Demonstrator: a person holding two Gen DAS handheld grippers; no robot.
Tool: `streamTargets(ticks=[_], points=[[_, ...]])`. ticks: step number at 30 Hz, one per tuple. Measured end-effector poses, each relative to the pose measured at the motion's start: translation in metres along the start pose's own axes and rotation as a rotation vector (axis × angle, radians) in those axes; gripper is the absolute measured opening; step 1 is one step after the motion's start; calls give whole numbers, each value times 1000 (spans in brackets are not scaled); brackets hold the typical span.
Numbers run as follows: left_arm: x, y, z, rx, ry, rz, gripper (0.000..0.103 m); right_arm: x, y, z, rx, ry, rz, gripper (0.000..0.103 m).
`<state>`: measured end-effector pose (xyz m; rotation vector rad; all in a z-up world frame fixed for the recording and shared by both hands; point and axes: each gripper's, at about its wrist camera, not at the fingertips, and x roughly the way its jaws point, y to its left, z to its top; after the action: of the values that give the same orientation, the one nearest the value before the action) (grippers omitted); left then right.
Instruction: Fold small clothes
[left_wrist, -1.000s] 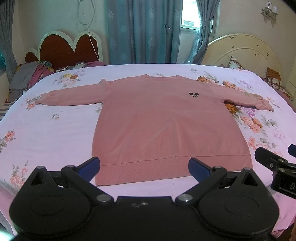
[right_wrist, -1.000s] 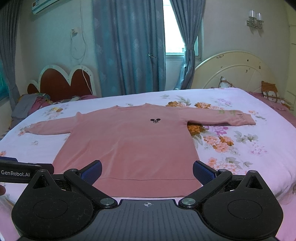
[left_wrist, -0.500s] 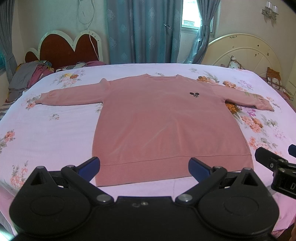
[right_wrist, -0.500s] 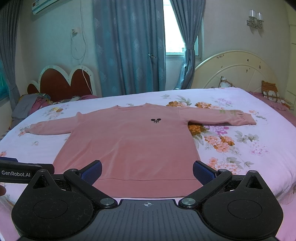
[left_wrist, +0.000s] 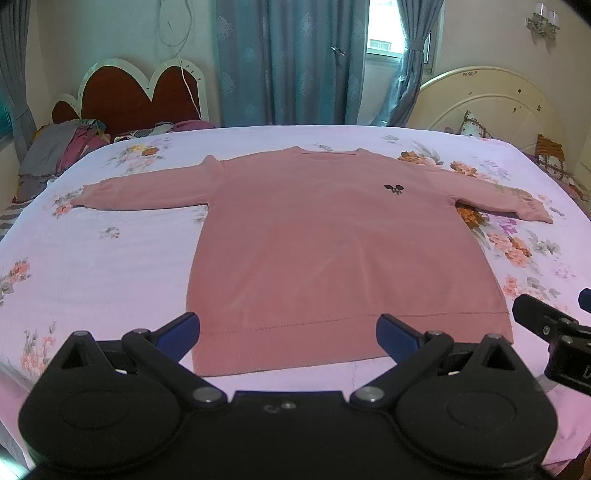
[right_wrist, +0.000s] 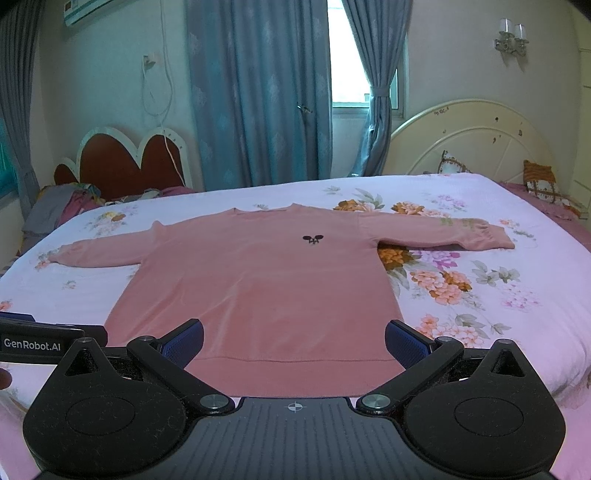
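A pink long-sleeved sweater (left_wrist: 332, 243) (right_wrist: 258, 288) lies flat and face up on the bed, both sleeves spread out sideways, a small black emblem (left_wrist: 393, 189) on its chest. My left gripper (left_wrist: 288, 332) hovers open just short of the hem, its blue pads wide apart with nothing between them. My right gripper (right_wrist: 293, 341) is open too, held over the hem's near edge. The right gripper's body (left_wrist: 554, 332) shows at the right edge of the left wrist view. The left one (right_wrist: 44, 341) shows at the left edge of the right wrist view.
The bed (left_wrist: 92, 258) has a pale floral sheet. A pile of clothes (left_wrist: 62, 147) lies at the far left by a red heart-shaped headboard (left_wrist: 140, 96). A cream round headboard (right_wrist: 476, 144) and cushions (right_wrist: 543, 184) stand at the right. Blue curtains (right_wrist: 258, 92) hang behind.
Almost nothing differs. The right wrist view has tilted up very slightly, so the sweater sits a touch lower in it. Both grippers stay open.
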<state>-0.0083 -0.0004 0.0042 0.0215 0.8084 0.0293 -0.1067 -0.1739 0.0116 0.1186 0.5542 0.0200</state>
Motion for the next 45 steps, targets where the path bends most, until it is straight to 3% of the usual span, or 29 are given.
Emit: streamTargets(ticks=[25,45], points=[[61,-7,40,3,17,19,102,60,-32,29,43,44,-79,103],[165,-35,101,-22,44,10,102,171,-125,80,115,68,-152,103]])
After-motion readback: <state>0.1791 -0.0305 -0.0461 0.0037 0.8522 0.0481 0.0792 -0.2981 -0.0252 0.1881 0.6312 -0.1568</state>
